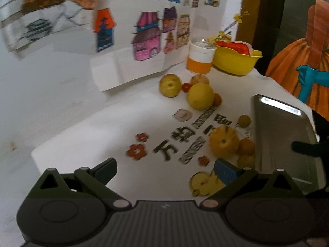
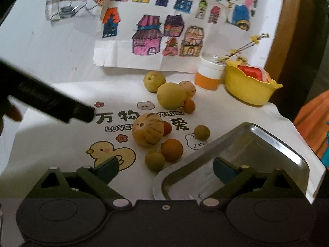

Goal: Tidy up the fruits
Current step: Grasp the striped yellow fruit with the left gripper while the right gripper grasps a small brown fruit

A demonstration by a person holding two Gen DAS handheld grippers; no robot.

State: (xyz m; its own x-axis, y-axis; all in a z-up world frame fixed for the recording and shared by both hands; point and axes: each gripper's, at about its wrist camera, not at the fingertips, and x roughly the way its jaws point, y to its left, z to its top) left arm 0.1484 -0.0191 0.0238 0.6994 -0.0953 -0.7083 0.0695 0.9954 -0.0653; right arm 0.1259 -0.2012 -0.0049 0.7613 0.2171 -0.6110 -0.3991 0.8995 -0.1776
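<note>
my right tongs [image 2: 165,171] and left tongs [image 1: 164,169] both gape wide, holding nothing. i judge no fruit is gathered yet: the metal tray [image 2: 265,144] at four o'clock sits bare. the orange fruit [image 2: 172,150] at twelve lies nearest; next i'd lower and close on it.

Dark grippers [image 2: 165,169], blue pads [image 2: 223,171] — perhaps rubber

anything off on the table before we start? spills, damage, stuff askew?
No spills or damage visible. The metal tray holds no fruit; all of it lies loose on the printed cloth, in two clusters around the striped yellow fruit and the big yellow fruit. Both grippers are open.
</note>
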